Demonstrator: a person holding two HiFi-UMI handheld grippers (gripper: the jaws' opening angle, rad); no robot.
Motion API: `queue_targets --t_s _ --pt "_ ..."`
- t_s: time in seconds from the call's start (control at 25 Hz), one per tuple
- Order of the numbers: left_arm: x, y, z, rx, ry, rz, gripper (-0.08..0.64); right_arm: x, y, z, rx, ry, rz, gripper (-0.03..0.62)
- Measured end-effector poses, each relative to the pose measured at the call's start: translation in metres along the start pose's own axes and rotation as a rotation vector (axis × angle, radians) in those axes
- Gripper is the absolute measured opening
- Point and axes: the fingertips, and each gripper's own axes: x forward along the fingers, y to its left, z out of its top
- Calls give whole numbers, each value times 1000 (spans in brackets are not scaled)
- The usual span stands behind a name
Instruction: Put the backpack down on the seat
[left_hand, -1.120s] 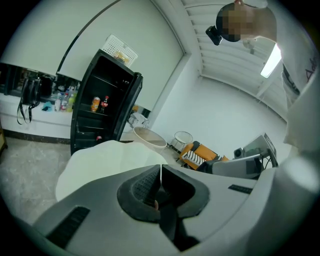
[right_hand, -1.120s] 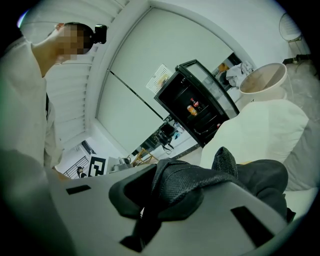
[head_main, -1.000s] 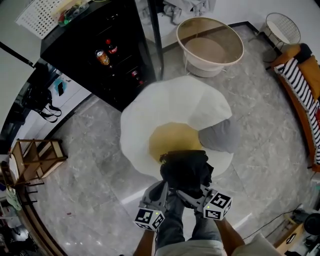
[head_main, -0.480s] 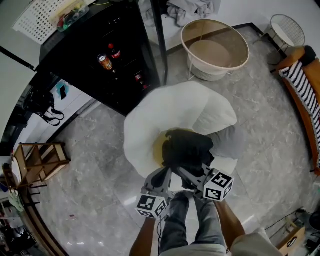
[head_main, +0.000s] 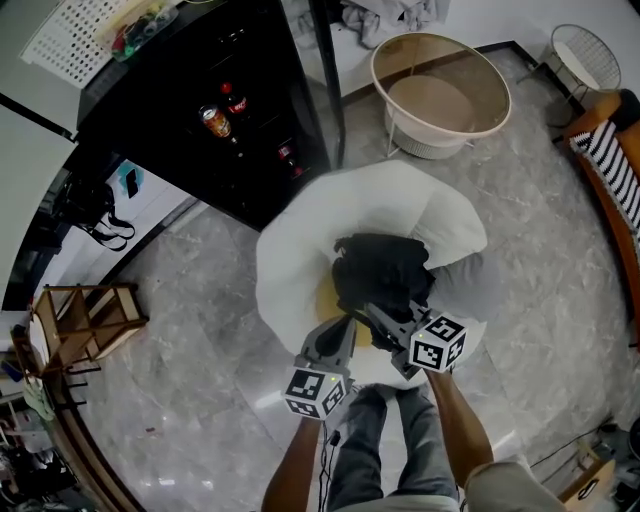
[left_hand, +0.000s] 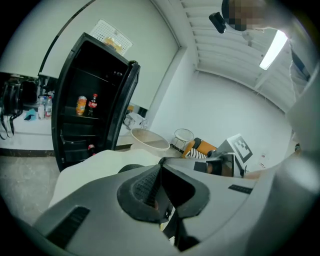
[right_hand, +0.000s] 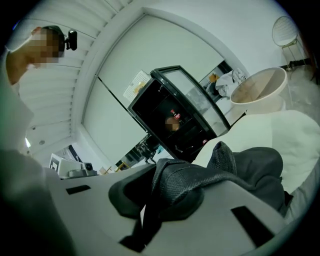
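Note:
The black backpack (head_main: 378, 272) lies over the middle of the white round seat (head_main: 295, 235), partly covering its yellow cushion (head_main: 325, 300), beside a grey pillow (head_main: 472, 285). Whether it rests fully on the seat I cannot tell. My left gripper (head_main: 340, 338) is at the bag's near edge, shut on a dark strap that hangs below the jaws (left_hand: 157, 187). My right gripper (head_main: 380, 316) is shut on a woven black strap of the backpack (right_hand: 250, 170), which bunches between its jaws (right_hand: 160, 192).
A black glass-door cabinet (head_main: 200, 100) with cans and bottles stands behind the seat at left. A round beige basket table (head_main: 440, 90) is behind at right. An orange sofa with a striped cushion (head_main: 610, 170) lines the right edge, and a wooden stool (head_main: 85, 325) stands at left.
Both grippers have carried the backpack forward, from the seat's near edge to over its middle. The yellow cushion is now mostly covered.

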Motion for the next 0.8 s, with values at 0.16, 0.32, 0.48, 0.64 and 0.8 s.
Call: queue_targets --t_s 0.16,0.32,0.48,0.64,0.8 --pt "4 2 -9 -26 19 0 35 10 0 0 -14 9 9 43" --pt "5 -6 -13 -50 17 -7 34 2 -2 -7 -18 18 4 44" --pt "5 -11 -10 -53 7 -11 34 0 -5 -15 -56 42 -35 62" --pt "2 -19 -6 -51 -5 -15 35 -9 -16 -40 -81 116 -105 208" --pt "-3 -29 -6 -40 -6 -28 35 -34 -32 -68 -96 147 -207 302"
